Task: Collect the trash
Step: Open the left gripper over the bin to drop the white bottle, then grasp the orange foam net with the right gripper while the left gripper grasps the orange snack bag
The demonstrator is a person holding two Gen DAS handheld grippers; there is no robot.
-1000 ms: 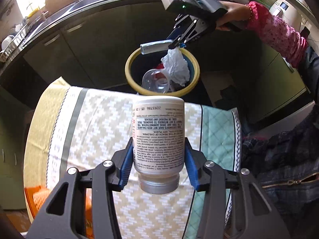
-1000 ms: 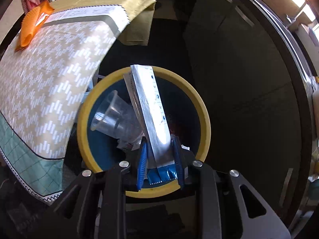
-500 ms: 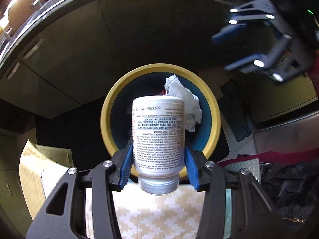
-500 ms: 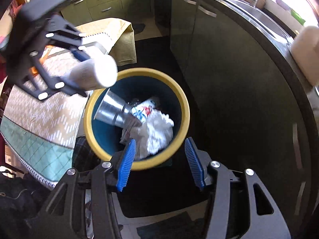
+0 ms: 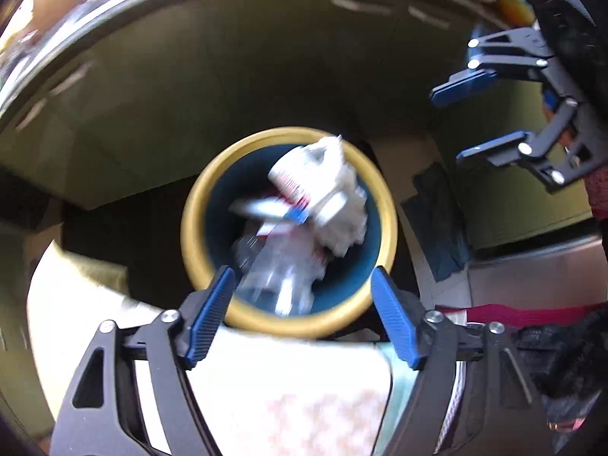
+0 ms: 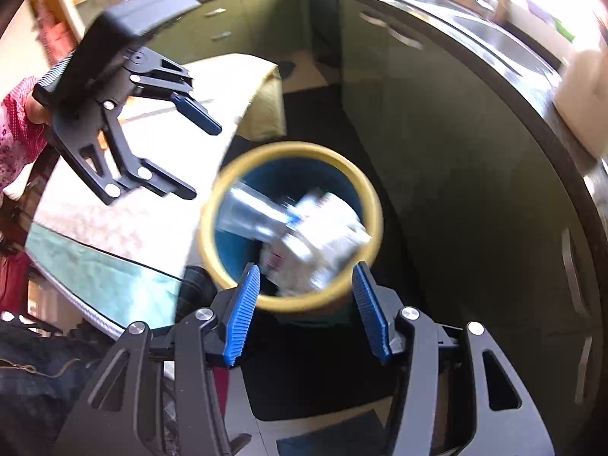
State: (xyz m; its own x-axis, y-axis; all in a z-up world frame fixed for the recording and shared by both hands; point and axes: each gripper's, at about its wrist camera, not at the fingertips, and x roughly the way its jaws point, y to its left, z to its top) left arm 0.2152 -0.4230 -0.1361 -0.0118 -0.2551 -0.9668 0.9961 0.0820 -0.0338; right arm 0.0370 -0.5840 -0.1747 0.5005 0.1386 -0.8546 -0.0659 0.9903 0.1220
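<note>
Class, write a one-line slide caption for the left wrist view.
Open left tool above the yellow-rimmed trash bin, white bottle inside among trash; right tool open alongside.

Both wrist cameras look steeply down from close above, sharing the yellow-rimmed bin (image 5: 193, 224) (image 6: 374, 205) from opposite sides.

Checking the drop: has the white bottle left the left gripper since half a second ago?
Yes. The left gripper is open and empty; the white bottle now lies down inside the yellow-rimmed bin.
</note>
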